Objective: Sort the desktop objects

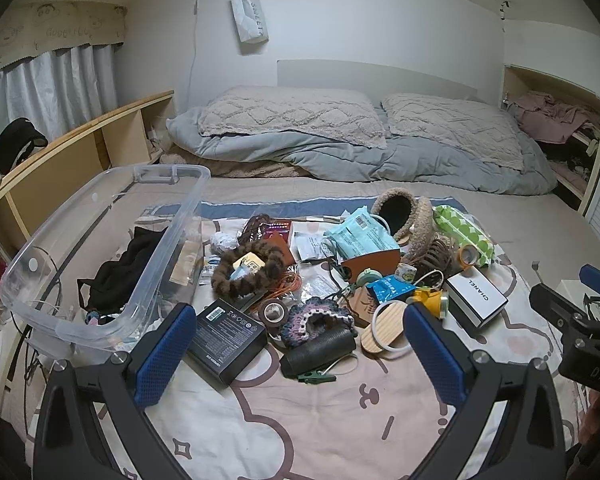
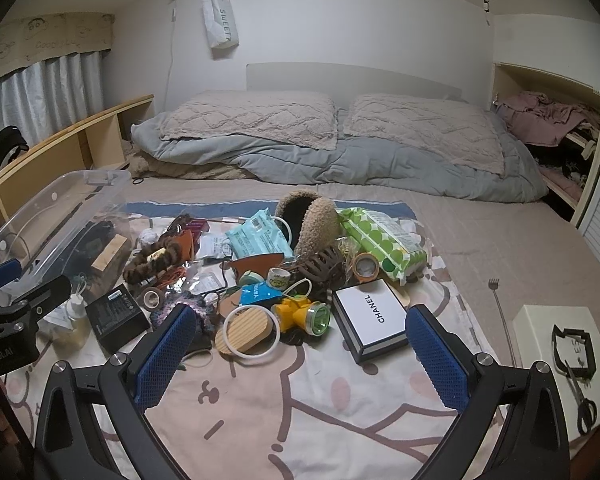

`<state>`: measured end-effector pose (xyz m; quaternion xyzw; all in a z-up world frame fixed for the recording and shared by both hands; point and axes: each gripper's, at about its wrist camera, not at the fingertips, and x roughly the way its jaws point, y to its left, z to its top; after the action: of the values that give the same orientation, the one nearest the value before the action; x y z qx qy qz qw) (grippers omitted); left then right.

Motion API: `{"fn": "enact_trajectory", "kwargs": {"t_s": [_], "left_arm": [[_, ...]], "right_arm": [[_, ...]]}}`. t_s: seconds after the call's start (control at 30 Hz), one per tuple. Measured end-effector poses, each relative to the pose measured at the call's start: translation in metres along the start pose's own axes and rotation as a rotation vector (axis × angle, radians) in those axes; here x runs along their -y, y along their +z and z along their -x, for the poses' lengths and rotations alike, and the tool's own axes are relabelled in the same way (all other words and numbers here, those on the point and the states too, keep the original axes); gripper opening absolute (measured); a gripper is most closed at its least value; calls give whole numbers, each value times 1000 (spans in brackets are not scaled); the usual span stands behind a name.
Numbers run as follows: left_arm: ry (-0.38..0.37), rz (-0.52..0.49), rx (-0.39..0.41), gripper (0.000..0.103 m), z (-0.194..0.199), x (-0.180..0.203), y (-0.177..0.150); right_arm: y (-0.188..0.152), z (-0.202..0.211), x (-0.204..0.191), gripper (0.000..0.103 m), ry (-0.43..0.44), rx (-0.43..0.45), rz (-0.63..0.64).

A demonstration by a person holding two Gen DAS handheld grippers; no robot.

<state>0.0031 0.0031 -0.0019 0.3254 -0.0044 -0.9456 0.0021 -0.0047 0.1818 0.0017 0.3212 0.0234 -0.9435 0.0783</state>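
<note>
Clutter for sorting lies heaped on the cartoon-print blanket (image 1: 308, 420) spread over the bed, with nothing yet picked up.

Far left, the clear plastic bin (image 1: 100, 320) stands at the pile's edge, already holding a black cloth (image 1: 128, 272). I judge it light and flexible at the rim.

Next, the black boxed item (image 1: 228, 340) lies flat between my left fingers in view. It looks stiff and fairly dense; I would take it across its short sides.

The crocheted piece (image 1: 320, 316) and the furry scrunchie (image 1: 248, 272) are soft and light. A pinch anywhere should hold them.

At centre, the wooden oval lid (image 2: 246, 330) with its white ring looks rigid and smooth, so possibly slippery; the edge is the place to grip.

The yellow torch (image 2: 300, 314) is hard plastic, best taken around the body.

To the right, the white CHANEL box (image 2: 374, 322) is stiff card, likely light and crushable, so a gentle hold across its width.

My left hand-held gripper (image 1: 296, 356) stands with jaws fully apart, holding and touching nothing. My right hand-held gripper (image 2: 298, 358) is likewise spread wide and empty, poised above the blanket short of the pile.
</note>
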Motion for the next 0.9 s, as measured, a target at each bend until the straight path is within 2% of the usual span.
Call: {"fn": "enact_trajectory", "kwargs": {"t_s": [0.53,0.6,0.9], "left_arm": [[7,-3,6,103,0,1,0],[9,-5,11,103,16,-3,3],[-13,24,19,103,31,-10,7]], "right_arm": [[-2,10,-2,103,15,9,8],[-2,12,-1,103,20,10,9],[-3,26,4,103,45,35,10]]}}
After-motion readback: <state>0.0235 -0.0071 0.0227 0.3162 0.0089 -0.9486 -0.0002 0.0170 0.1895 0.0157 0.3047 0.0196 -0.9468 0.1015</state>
